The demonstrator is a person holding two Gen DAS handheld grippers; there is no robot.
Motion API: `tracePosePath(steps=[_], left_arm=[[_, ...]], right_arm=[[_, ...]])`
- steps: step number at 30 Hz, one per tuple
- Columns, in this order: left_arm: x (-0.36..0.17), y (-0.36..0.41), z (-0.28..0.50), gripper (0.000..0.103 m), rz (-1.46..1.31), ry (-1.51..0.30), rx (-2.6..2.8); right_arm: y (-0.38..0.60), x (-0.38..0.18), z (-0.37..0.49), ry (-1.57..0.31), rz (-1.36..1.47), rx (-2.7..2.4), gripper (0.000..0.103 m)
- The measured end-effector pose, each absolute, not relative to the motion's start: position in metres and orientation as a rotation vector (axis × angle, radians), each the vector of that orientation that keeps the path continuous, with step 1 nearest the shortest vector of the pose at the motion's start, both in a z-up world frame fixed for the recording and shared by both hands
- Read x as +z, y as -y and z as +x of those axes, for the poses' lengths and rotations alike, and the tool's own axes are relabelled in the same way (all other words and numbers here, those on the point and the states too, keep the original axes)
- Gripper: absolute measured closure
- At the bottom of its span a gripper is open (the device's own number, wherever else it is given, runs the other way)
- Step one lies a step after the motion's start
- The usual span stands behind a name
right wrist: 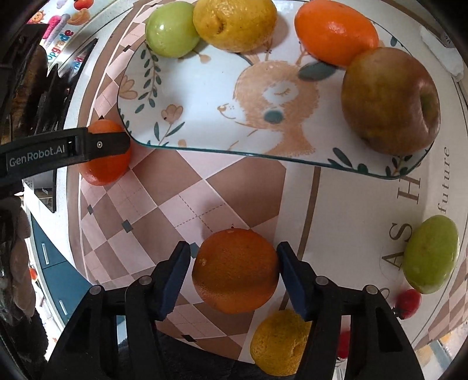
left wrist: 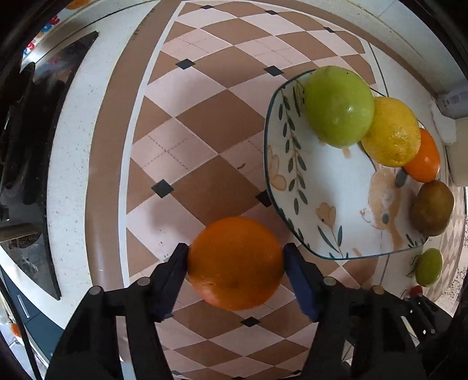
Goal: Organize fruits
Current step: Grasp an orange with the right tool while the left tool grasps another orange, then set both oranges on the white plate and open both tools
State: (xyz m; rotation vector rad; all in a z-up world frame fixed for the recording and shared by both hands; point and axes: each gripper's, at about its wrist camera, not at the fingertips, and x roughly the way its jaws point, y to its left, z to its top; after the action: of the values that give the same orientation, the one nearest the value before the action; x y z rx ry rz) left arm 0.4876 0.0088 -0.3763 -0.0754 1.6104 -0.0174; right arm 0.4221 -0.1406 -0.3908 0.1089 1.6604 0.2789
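**A:** Checkered brown-and-pink tablecloth is lying under everything, right?

**B:** Yes. I'm holding an orange in my left gripper, and both blue pads are pressing on its sides, so the jaws are standing about one fruit wide. It is sitting over the cloth, just beside the near corner of the rabbit plate; whether it is touching the cloth, I cannot tell.

**A:** And your right hand?

**B:** My right gripper is pinching a second orange the same way, jaws parted to the fruit's width, pads touching either side. This one is hanging in front of the plate's near rim, well apart from it.

**A:** What is lying on the plate?

**B:** Along its far edge I'm seeing a green apple, a lemon, a small orange and a brownish apple, the last two touching.

**A:** Anything off the plate?

**B:** Another green apple is resting on the cloth to my right, with something small and red just beside it. A yellow citrus is lying below my right jaw. In the right view my left gripper is showing at the left edge, clamping its orange next to the plate's corner.
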Motion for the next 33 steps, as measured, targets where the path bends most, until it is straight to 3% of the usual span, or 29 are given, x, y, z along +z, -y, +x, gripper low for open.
tracePosePath(steps=[3,14,24,33], left_arm=[[-0.375,-0.002,0.481,0.04,-0.034,-1.594,-0.029],[-0.372,0.019,0.418,0.04,-0.078,-1.633,-0.078],[-0.374,0.02,0.417,0.04,-0.079,-1.614,-0.075],[-0.31,0.012,0.441,0.04,-0.174,-1.538,-0.149]], right_arm=[[0.142,-0.39,0.423,-1.663,0.097,0.281,0.045],[0.156,-0.391,0.425,-1.692,0.157,0.291,0.044],[0.154,-0.392,0.424,-1.689,0.151,0.288,0.045],[0.179,-0.345,0.44,-1.541,0.241,0.273,0.045]])
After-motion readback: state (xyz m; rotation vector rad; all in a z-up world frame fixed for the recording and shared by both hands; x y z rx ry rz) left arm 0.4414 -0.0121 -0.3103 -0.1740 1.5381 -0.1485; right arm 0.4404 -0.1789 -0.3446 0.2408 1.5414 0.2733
